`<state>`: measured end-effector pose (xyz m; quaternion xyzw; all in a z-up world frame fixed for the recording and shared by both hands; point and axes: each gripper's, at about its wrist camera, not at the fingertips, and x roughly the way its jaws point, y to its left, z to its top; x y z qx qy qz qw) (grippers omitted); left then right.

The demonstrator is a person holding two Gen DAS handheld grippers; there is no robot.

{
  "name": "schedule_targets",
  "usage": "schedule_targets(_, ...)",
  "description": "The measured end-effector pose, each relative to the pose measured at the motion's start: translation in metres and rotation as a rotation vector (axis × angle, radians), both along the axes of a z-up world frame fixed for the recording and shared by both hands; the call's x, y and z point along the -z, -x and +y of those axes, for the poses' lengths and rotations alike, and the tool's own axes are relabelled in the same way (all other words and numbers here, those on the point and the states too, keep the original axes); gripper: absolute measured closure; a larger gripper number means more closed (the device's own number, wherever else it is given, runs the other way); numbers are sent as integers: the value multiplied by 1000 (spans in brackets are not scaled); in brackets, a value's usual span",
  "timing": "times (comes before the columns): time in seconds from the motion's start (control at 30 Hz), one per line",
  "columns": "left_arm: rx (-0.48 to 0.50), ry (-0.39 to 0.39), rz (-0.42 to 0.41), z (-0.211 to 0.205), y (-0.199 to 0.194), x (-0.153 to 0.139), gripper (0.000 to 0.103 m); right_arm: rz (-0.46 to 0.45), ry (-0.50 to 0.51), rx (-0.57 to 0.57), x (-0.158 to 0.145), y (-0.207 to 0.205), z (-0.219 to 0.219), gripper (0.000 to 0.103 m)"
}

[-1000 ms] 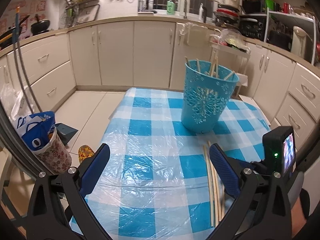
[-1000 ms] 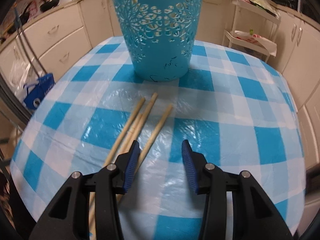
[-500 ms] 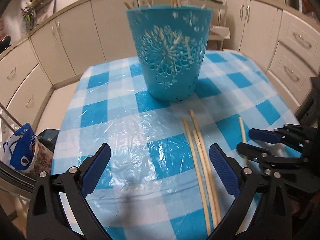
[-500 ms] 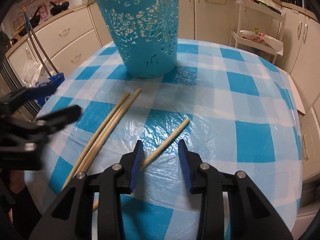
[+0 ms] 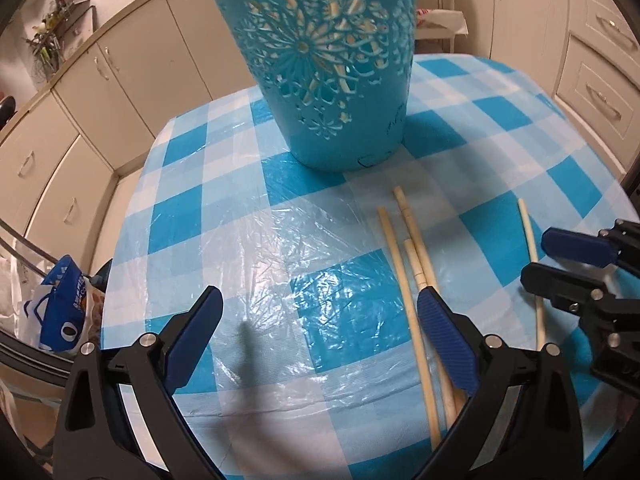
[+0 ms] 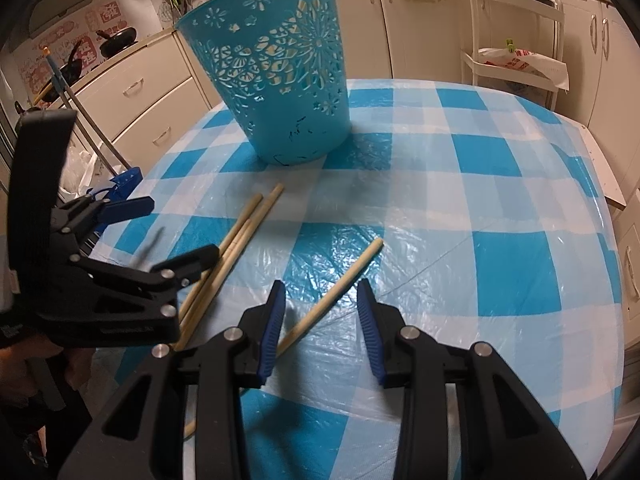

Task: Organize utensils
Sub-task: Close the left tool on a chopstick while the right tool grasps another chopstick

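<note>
A blue perforated basket (image 5: 332,64) with chopsticks inside stands upright on the checked table; it also shows in the right wrist view (image 6: 280,76). Three wooden chopsticks (image 5: 412,256) lie bunched on the cloth, also seen in the right wrist view (image 6: 232,248). A single chopstick (image 6: 340,288) lies apart, also visible in the left wrist view (image 5: 530,256). My left gripper (image 5: 320,316) is open, its right finger over the bunch. My right gripper (image 6: 320,312) is open, low over the single chopstick, which runs between its fingers.
The round table with blue checked plastic cloth (image 5: 240,240) drops off at its left edge, with bags (image 5: 60,312) on the floor. Kitchen cabinets (image 6: 152,96) ring the room. A white rack (image 6: 516,40) stands behind the table.
My left gripper has moved forward and down toward the bunch of chopsticks. My right gripper has stayed around the single chopstick, a little wider open.
</note>
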<state>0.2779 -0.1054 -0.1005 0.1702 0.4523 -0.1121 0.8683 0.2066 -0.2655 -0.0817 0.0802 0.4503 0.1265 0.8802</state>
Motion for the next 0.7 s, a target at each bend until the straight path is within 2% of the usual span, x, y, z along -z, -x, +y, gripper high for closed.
schedule_targets(0.17,-5,-20,-1,-1,-1,2,9,2,-22,3,0,0,-3,66)
schedule_targets(0.23,-10,-20,-2,1,-1,2,12,2,-24,3,0,0,-3,66)
schedule_targets(0.33,2,-12,-1,1,-4,0,22,2,-31,4,1,0,-4,66)
schedule_targets(0.53,47,36,8,-9,-10,-2,48,3,-36,7,1,1,-5,66)
schedule_targets(0.7,108,60,35,-19,-10,1,67,11,-2,-32,0,-3,2,66)
